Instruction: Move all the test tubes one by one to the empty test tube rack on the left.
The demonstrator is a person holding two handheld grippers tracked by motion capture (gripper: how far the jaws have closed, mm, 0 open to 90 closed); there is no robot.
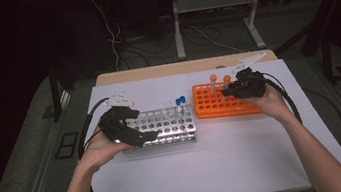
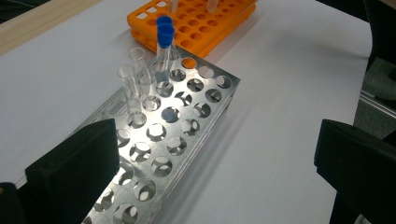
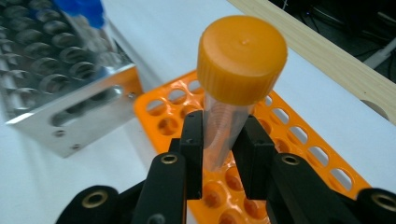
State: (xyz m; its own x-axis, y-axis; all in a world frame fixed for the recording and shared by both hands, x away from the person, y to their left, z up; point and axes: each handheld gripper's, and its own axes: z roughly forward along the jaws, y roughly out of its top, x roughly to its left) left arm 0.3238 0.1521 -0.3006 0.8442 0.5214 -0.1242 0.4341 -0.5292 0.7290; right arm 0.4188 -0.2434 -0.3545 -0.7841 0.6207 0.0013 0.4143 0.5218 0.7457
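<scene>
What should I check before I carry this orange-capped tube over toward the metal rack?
1. Right claw shut on the orange-capped tube: ok.
2. Tube bottom free of the orange rack: cannot tell, hidden behind the claw.
3. Cap seated on the tube: ok.
4. Empty holes in the metal rack: ok, many.
5. Left claw open and holding nothing: ok.
6. Blue-capped tubes upright in the metal rack: ok.

The high view is dim, its surroundings nearly black, and only the white table (image 1: 228, 158) is lit. Beyond the right hand-held gripper (image 3: 223, 140), the metal rack (image 3: 60, 79) blurs and glares; the orange cap (image 3: 242, 58) stays sharp.
</scene>
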